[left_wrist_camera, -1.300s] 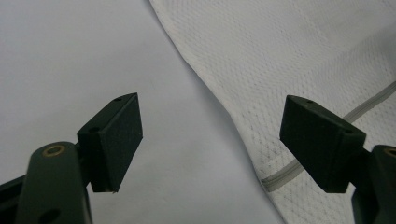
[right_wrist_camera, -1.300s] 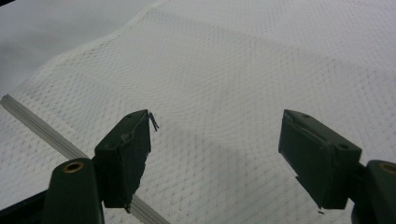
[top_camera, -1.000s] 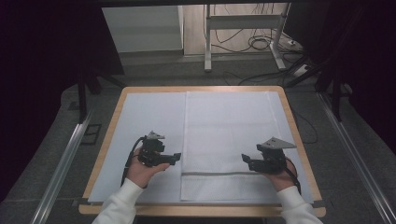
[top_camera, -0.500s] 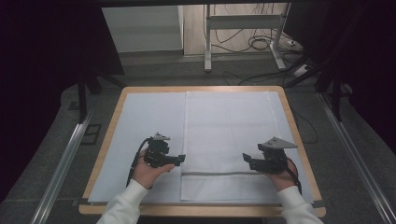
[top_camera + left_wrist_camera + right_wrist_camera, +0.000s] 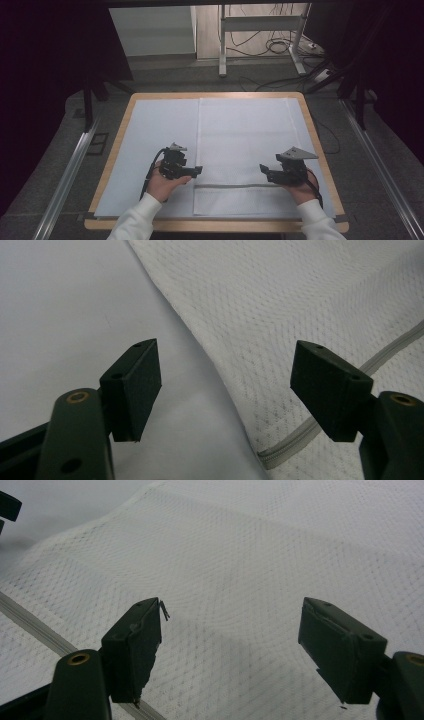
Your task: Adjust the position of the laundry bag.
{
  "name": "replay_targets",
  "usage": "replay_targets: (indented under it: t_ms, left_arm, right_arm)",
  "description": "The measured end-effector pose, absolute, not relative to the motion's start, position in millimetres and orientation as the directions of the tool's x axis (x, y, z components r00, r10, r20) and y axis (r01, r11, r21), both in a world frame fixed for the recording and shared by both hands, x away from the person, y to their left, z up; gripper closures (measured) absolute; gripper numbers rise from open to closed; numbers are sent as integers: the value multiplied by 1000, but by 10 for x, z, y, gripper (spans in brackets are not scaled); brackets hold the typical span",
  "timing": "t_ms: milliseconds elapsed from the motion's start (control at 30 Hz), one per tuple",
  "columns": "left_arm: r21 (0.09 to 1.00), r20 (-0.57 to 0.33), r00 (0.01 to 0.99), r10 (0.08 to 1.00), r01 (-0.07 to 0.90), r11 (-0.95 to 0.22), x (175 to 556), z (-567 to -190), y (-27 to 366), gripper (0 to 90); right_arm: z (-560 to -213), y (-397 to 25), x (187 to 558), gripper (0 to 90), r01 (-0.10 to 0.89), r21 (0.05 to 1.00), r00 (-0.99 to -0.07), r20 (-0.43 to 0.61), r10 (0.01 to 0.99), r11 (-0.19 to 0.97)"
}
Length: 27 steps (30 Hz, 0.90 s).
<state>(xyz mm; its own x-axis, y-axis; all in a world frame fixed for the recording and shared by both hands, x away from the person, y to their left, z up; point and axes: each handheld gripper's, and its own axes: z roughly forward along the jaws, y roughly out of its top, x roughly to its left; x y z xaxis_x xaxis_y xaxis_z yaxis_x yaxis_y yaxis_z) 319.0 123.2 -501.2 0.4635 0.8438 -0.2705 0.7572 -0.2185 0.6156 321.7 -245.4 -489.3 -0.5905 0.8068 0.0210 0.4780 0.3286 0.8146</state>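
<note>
Clearly I am at the very start of this: the white mesh cloth (image 5: 247, 150) lies flat and unfolded on the right half of the table (image 5: 215, 95), running from the far edge almost to the near edge, with a grey zipper band (image 5: 235, 186) crossing it close to the near end. Nothing is lifted, creased or gripped yet, so I judge all of the handling is left to do.

My left gripper (image 5: 196, 171) hovers at the cloth's left edge, near the zipper, its jaws spread wide with nothing between them; in the left gripper view the cloth's edge (image 5: 220, 375) runs up between the two pads. My right gripper (image 5: 264, 170) sits over the cloth towards its right side, also spread and empty, pointing inward at the left one. In the right gripper view the mesh (image 5: 240, 580) lies under both pads.

A pale blue-grey sheet (image 5: 155, 135) covers the wooden tabletop, bare on the left half. Beyond the far edge the room is dim: grey floor, a metal stand (image 5: 260, 25) with loose cables (image 5: 280, 47) behind it, and dark shapes at either side.
</note>
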Motion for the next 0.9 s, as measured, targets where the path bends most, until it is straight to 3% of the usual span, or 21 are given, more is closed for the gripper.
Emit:
replay_targets:
  t_ms: [900]
  left_arm:
    - [559,-339,473,813,797,-230,3239,-5209,1113,407]
  right_arm:
    - [-4888,-2479,3216,247,475,817,-579,12,815,326]
